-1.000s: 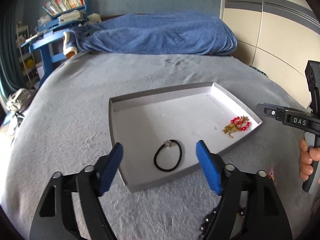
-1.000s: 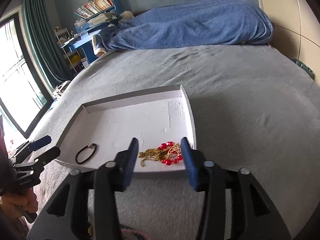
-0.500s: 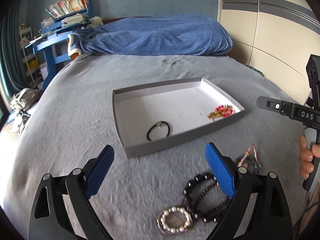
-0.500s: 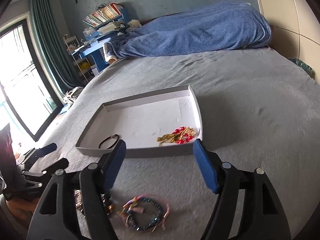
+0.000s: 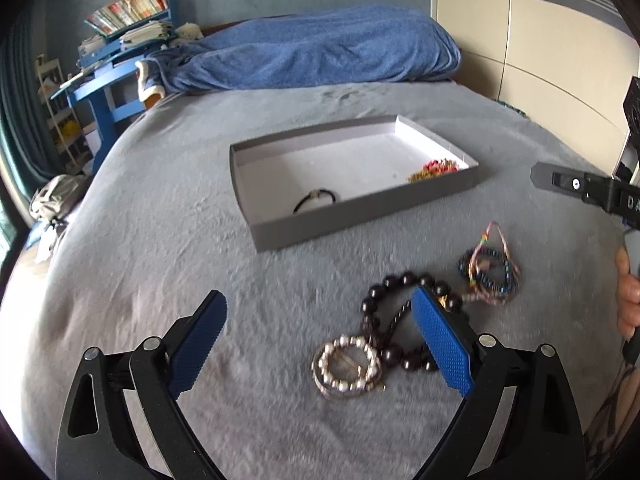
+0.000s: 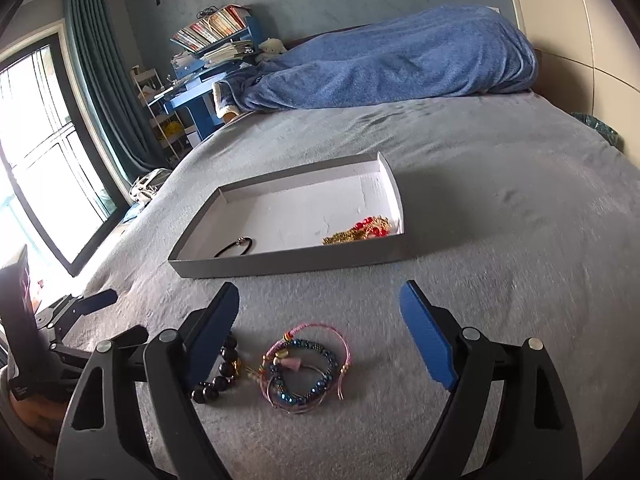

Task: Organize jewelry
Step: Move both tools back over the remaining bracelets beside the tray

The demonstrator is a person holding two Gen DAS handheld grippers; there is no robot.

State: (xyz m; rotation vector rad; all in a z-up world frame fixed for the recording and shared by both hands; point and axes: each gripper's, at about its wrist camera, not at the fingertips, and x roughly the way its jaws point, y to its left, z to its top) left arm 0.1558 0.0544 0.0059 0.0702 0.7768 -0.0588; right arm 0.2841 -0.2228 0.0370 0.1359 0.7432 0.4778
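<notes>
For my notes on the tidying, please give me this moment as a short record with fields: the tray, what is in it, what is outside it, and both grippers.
tray: grey shallow tray on the grey bed cover
inside tray: black hair tie near the front wall; gold chain with red beads in the front right corner
outside tray: dark bead bracelet, silver bead bracelet, colourful bracelets
left gripper: open, holds nothing
right gripper: jaws just opening, nothing between the pads, above the colourful bracelets
</notes>
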